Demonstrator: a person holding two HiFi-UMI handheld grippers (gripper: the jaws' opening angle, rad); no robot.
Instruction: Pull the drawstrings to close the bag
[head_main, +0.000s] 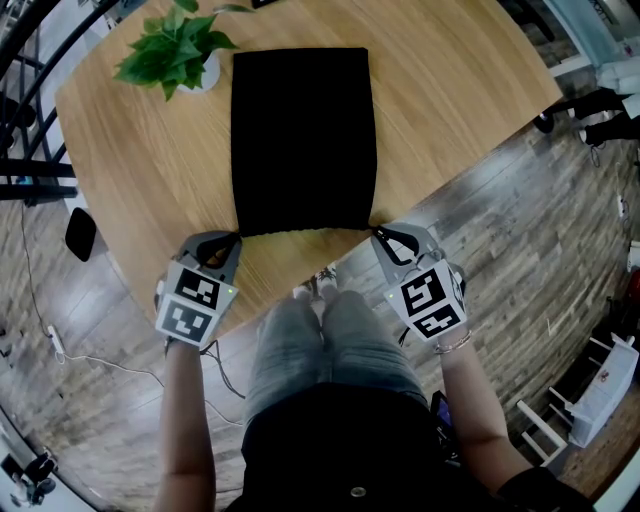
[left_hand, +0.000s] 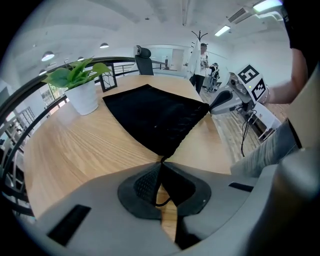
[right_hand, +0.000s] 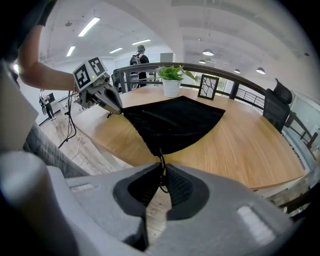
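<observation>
- left claw (head_main: 236, 240) is pinching shut on a cord (left_hand: 163, 202) at the bag (head_main: 303, 140) corner, right claw (head_main: 379, 234) is clamping the other cord (right_hand: 161, 167)
- I'm thinking: be pulling both outward evenly, staying low

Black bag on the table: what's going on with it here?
A person holds a gripper in each hand at the near edge of the black bag, which lies flat on the wooden table. The left gripper is shut on the left drawstring at one near corner, and the right gripper is shut on the right drawstring at the other. The bag's mouth is at full width, not yet cinched. A potted plant stands beside the far left corner.
</observation>
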